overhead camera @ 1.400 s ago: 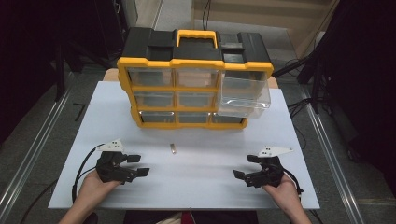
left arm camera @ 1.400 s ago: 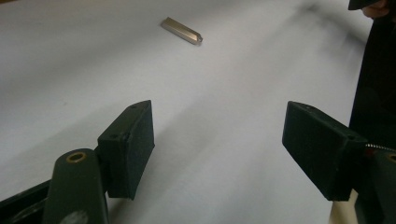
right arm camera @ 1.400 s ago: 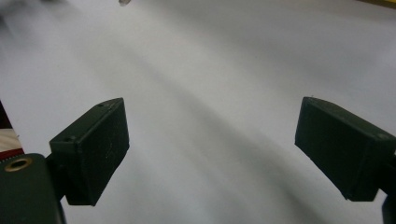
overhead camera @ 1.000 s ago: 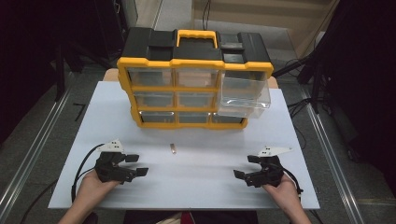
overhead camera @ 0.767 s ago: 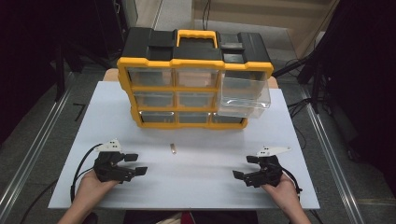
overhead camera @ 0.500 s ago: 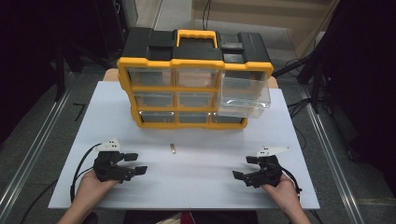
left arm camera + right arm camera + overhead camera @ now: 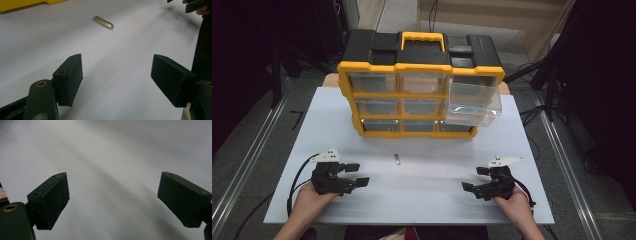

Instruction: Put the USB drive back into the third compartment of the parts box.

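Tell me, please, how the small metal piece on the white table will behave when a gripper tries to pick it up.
The small metal piece looks rigid, so it should not bend. It lies flat and low on the white table, so open jaws may slide over it or push it along the smooth surface. Its sides look flat rather than round, so rolling seems unlikely.

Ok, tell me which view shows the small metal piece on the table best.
The left gripper view: the small metal piece lies close ahead of the open jaws, its pointed end clear. In the high view it is a tiny sliver between the yellow organizer and the hand-held grippers.
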